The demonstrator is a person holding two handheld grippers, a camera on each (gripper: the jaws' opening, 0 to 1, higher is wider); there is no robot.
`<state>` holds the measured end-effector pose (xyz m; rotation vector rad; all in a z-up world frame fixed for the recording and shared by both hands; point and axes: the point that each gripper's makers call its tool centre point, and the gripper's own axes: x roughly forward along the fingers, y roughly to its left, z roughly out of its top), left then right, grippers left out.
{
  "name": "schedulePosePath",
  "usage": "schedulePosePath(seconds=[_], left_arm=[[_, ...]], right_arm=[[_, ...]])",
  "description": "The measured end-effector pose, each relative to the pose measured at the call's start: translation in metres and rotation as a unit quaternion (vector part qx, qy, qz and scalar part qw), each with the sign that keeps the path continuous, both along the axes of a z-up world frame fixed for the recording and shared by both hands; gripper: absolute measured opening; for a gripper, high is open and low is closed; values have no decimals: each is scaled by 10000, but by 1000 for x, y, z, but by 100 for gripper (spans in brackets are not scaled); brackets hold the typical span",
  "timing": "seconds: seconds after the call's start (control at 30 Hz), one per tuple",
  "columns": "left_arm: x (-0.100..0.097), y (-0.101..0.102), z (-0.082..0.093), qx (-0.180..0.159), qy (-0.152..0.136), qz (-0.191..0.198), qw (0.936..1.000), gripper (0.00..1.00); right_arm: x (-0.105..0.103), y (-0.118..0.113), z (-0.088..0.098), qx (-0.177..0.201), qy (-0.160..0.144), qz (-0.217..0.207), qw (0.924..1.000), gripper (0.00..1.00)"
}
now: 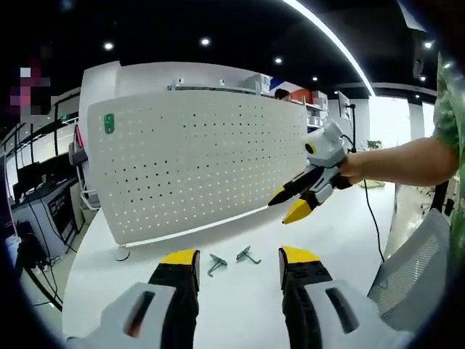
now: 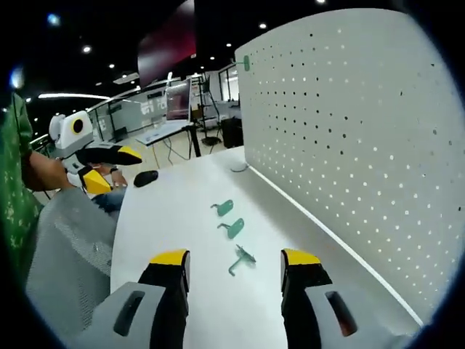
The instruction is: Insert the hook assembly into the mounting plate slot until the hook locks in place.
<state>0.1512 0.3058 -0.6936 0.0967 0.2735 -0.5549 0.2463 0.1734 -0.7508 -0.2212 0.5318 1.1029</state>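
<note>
The small hooks are lying flat on the white desk (image 1: 240, 291), and no hook is in the board yet.

In the left gripper view, two grey-green hooks (image 1: 217, 264) (image 1: 248, 255) are lying just ahead of the left hand-held gripper (image 1: 239, 260), right in the gap between its two yellow-tipped jaws. Those jaws are standing wide apart and are holding nothing. The right hand-held gripper (image 1: 296, 203) is hanging higher up, near the big white board with holes (image 1: 196, 167). Its tips are pointing down toward the desk, with a small gap between them and nothing in them.

In the right gripper view, one hook (image 2: 240, 259) is lying just in front of the right hand-held gripper (image 2: 235, 263), between its parted, empty jaws. Its long side is running away from the camera, slanted a bit. Two more green pieces (image 2: 234, 228) (image 2: 224, 208) are lying farther off in a row. The board with holes (image 2: 349, 145) is standing upright to the right of the hooks.

I think both hand-held grippers are about as near to a hook, each facing it from its own side.

The hooks are too small to show which end goes into the board. I cannot tell which hole or slot is the target. The green tag (image 1: 109, 122) at the board's top corner is too blurry to read.
</note>
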Motion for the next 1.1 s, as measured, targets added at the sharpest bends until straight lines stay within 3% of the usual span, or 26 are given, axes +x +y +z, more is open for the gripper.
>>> schedulePosePath(seconds=[0.47,1.1], left_arm=[[-4,-5,-28,89,393,-65,9992,45],[-6,-5,-36,81,560,-94,9984,44]], right_arm=[[14,9,-35,-155,290,155,9993,46],[26,25,-69,-533,266,480,9971,29]])
